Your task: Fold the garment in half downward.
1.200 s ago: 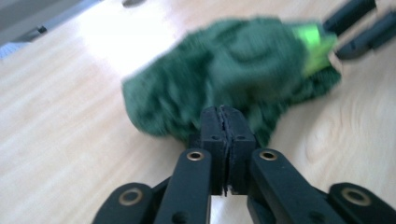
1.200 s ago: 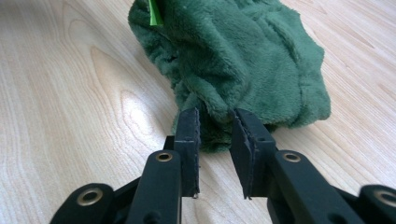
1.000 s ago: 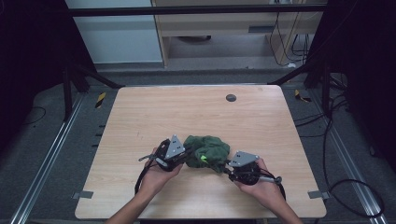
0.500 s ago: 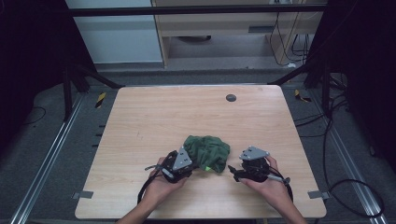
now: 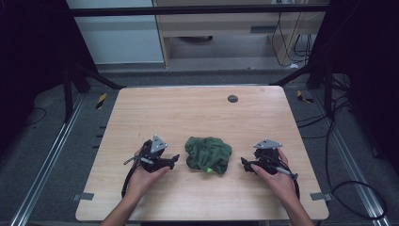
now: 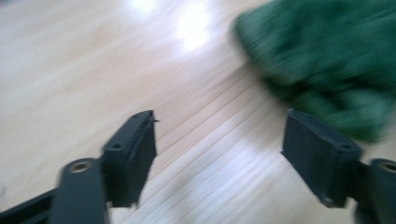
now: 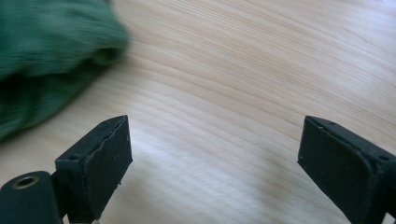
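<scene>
Now we see the wooden table with the crumpled green cloth lying loose near its front edge, midway between our two hands. A second ago both grippers were pressed into the cloth's left and right sides; since then they have drawn apart and toward the near edge, and the cloth sits free, bunched a little tighter. Our left gripper lies just left of the cloth, pointing right at it, its jaws having just been opening and now spread with bare wood between them. Our right gripper lies just right of the cloth, pointing left, jaws likewise just opened wide over bare wood. Both hands rest low on the table, wrists angled inward.
</scene>
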`<move>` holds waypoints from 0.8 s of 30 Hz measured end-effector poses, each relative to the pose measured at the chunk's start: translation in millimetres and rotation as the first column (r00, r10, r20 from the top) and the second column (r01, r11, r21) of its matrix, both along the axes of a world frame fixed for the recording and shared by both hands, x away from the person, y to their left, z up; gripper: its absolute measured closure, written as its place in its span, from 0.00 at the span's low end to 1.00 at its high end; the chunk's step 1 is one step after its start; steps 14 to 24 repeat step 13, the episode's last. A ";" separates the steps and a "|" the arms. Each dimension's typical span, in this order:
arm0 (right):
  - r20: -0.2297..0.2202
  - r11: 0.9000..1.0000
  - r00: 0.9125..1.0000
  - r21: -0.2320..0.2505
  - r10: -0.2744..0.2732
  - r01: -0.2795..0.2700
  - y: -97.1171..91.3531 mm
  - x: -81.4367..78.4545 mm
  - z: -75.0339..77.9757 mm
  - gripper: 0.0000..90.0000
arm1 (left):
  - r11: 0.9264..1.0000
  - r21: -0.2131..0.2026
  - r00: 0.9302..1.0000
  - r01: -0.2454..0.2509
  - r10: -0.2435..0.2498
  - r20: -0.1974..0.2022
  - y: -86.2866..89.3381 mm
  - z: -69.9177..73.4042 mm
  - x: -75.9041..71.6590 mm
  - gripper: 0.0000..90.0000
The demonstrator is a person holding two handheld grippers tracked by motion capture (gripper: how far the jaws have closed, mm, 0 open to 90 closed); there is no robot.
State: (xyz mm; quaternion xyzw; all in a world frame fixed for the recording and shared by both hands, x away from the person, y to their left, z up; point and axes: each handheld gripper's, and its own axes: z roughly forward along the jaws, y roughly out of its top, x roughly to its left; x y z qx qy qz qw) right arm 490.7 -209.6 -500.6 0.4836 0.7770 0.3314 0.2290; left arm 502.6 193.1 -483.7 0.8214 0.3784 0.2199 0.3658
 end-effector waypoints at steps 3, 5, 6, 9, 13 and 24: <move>-0.024 0.997 0.997 0.010 -0.073 0.074 -3.7 7.1 -5.4 0.11 | 0.998 -0.018 0.997 -0.062 0.061 -0.055 9.6 -12.0 8.8 0.18; -0.032 0.995 0.995 0.023 -0.095 0.096 -5.8 10.5 -9.3 0.08 | 0.995 -0.022 0.990 -0.102 0.099 -0.101 13.6 -17.2 13.8 0.14; -0.020 0.995 0.995 0.024 -0.098 0.098 -7.1 11.3 -10.6 0.07 | 0.992 -0.030 0.986 -0.122 0.118 -0.114 14.9 -18.4 14.8 0.14; -0.023 0.994 0.994 0.027 -0.107 0.108 -7.1 11.8 -11.3 0.05 | 0.993 -0.023 0.989 -0.116 0.113 -0.099 16.0 -23.3 16.1 0.10; -0.028 0.992 0.992 0.025 -0.124 0.124 -8.0 11.9 -11.8 0.02 | 0.994 -0.001 0.990 -0.106 0.105 -0.090 15.4 -24.2 14.9 0.07; -0.028 0.992 0.992 0.025 -0.124 0.124 -8.0 11.9 -11.8 0.02 | 0.994 -0.001 0.990 -0.106 0.105 -0.090 15.4 -24.2 14.9 0.07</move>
